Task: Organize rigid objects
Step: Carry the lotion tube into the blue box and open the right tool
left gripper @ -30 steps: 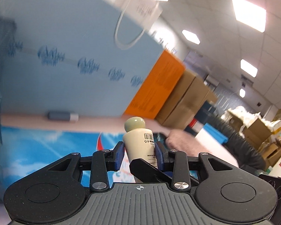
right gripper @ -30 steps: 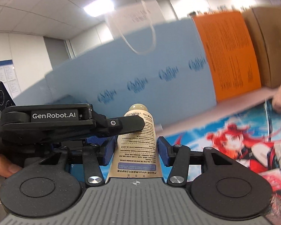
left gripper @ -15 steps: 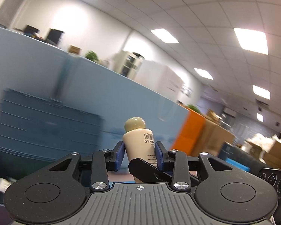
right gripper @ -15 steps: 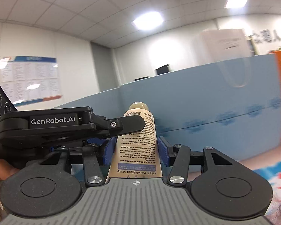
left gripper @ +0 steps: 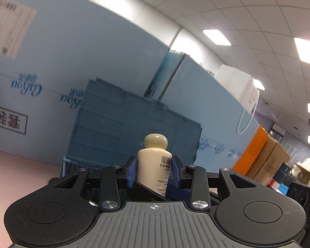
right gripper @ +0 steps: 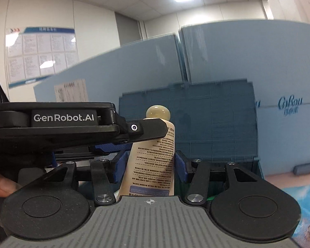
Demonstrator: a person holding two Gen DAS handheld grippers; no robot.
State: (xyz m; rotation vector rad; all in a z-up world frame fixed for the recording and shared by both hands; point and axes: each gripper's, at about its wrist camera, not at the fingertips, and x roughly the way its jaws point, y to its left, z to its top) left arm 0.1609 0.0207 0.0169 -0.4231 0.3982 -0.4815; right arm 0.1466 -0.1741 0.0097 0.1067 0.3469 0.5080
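Note:
A cream bottle [left gripper: 154,165] with a rounded beige cap stands upright between both grippers. My left gripper [left gripper: 154,172] is shut on its body with the blue pads against its sides. In the right wrist view the same bottle [right gripper: 153,161] shows its printed label. My right gripper [right gripper: 149,170] is shut on its lower part, and the left gripper's black finger [right gripper: 146,129] crosses in front of its neck. A blue plastic crate [left gripper: 134,136] with its lid raised stands just behind the bottle, also in the right wrist view [right gripper: 217,128].
Light blue foam boards [left gripper: 72,62] form a wall behind the crate. An orange box [left gripper: 251,153] and brown cartons [left gripper: 270,159] stand at the right. A grey marker [right gripper: 305,168] lies on the pink table, with a printed mat [right gripper: 305,204] at the right.
Both grippers have swung left together with the bottle held between them. The view went from the mat and orange box to the blue crate, which is now close behind the bottle.

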